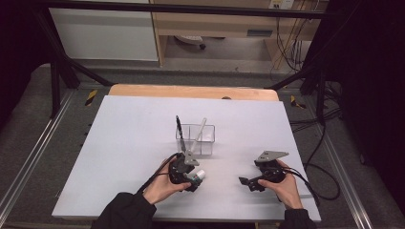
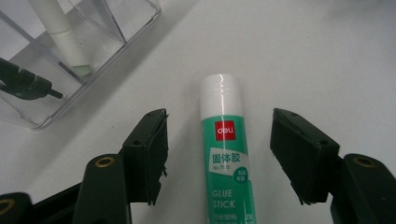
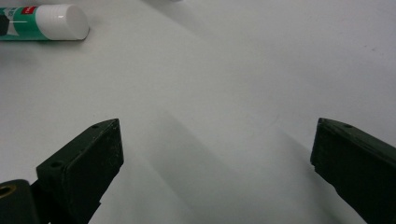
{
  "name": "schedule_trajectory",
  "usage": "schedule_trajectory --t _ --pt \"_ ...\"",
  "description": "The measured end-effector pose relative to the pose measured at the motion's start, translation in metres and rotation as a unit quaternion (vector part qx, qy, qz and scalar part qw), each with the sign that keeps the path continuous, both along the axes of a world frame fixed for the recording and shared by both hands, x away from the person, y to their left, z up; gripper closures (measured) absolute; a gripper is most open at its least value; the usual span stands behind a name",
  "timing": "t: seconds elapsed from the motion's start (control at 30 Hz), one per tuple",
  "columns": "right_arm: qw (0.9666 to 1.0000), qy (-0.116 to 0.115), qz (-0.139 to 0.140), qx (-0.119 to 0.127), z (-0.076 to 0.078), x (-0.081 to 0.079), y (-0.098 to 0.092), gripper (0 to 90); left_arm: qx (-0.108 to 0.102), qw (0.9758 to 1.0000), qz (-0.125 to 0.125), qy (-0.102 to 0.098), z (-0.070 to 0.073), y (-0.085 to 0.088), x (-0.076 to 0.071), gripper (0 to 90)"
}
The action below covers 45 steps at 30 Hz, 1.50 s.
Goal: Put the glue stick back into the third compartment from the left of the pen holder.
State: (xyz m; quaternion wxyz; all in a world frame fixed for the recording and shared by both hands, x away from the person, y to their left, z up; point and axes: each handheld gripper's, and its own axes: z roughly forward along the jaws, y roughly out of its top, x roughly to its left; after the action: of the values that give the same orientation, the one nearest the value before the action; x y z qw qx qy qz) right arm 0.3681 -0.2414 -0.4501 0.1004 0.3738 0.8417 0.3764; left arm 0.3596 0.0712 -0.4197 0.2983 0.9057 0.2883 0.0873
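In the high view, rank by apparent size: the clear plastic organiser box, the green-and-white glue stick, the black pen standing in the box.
1. Clear plastic organiser box, largest.
2. Black pen.
3. Green-and-white glue stick, smallest as seen, though the left tool covers most of it, so its rank is unsure.

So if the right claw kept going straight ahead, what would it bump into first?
Probably nothing soon. Ahead of the open right claw lies only bare white table. The glue stick sits off to one side of its path, though depth is hard to judge.
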Motion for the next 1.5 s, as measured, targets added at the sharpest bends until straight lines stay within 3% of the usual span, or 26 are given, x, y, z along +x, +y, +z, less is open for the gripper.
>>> schedule_trajectory --t 0.1,0.23,0.37,0.67,1.1,1.5 --pt "1.0000 -0.001 -0.001 0.000 0.000 0.000 0.000 3.0 0.003 1.0000 0.003 0.002 0.001 -0.003 0.000 42.1" --pt "1.0000 -0.001 -0.001 0.003 0.001 0.000 0.000 3.1 0.004 0.9995 -0.004 0.030 0.002 -0.006 0.002 43.2" --pt "1.0000 0.001 0.001 0.001 0.000 0.000 0.000 3.1 0.017 0.9996 -0.003 0.023 0.001 -0.007 0.004 47.3" --pt "1.0000 0.001 0.002 0.003 0.000 0.000 0.001 3.1 0.039 0.9986 -0.006 0.036 -0.002 -0.011 0.005 58.9" --pt "1.0000 0.000 0.003 0.003 0.000 -0.001 0.000 3.0 0.068 0.9963 -0.012 0.051 -0.003 -0.016 0.013 60.4" --pt "1.0000 0.001 0.002 0.005 0.000 -0.001 0.001 3.1 0.074 0.9952 0.000 0.064 -0.005 -0.021 0.015 63.4"
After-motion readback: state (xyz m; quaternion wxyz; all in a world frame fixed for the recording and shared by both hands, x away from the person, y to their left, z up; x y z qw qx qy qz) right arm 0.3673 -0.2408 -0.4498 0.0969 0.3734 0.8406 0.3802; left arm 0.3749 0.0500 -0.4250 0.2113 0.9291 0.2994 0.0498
